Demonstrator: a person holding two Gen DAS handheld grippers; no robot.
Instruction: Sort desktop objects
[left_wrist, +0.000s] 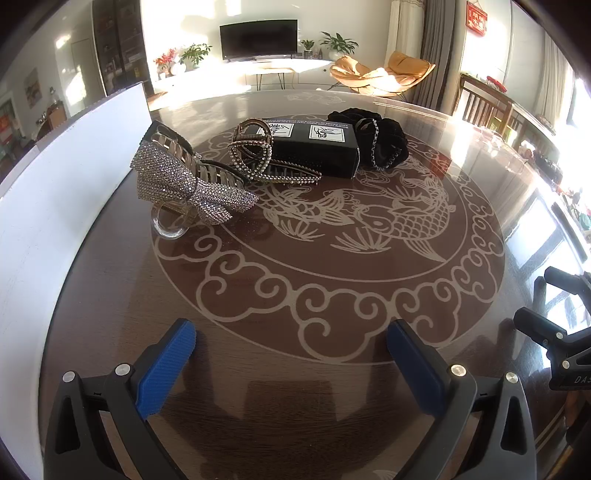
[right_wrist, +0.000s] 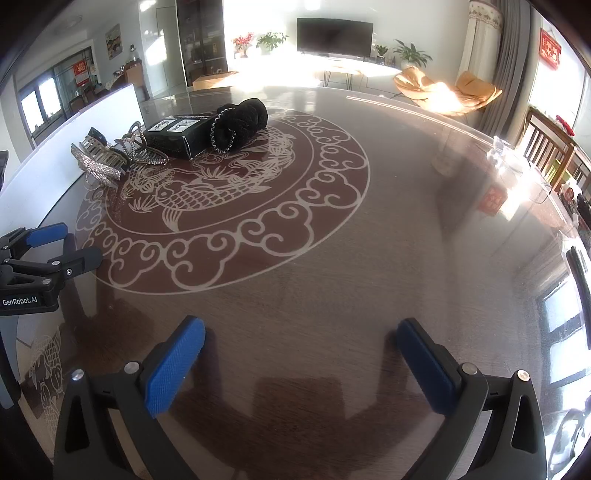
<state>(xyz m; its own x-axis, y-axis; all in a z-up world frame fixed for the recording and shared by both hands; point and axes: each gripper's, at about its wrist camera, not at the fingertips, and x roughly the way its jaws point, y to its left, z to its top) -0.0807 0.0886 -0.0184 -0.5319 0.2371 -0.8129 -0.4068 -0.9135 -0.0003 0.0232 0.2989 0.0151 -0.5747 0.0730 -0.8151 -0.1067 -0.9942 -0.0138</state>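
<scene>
Step in hand: by my reading, the very start of the sort; nothing is lifted and the four things sit bunched at the far left of the table (left_wrist: 295, 369).
Left gripper (left_wrist: 291, 343): fingers spread wide, nothing between the blue pads, hovering low over bare wood, well short of the cluster.
Right gripper (right_wrist: 301, 341): likewise spread and empty, over the near middle of the table, well apart from everything.
Rhinestone bow clip (left_wrist: 192, 184): nearest of the group, just beside the white board (left_wrist: 74, 177), lying tilted with its clear ring toward me.
Beaded claw clip (left_wrist: 266, 155): close behind the bow clip, resting against the black box (left_wrist: 317, 147).
Black scrunchies (left_wrist: 376, 136): at the box's far right end, touching it, trimmed with a beaded edge.
Next move: likely the left gripper goes forward to the bow clip, the closest piece; it calls for a careful pinch, since the shape is uneven and its neighbour sits close.
Sorting place: no tray or bin shows, so I cannot tell where things belong.
Writing on box: two white labels with black marks and a line of small print, too small to read.
Writing on grippers: "GenRobot.AI" on the left one's body; "DAS" partly visible on the right one's.
Wall hanging: red plaque with characters, unreadable.
</scene>
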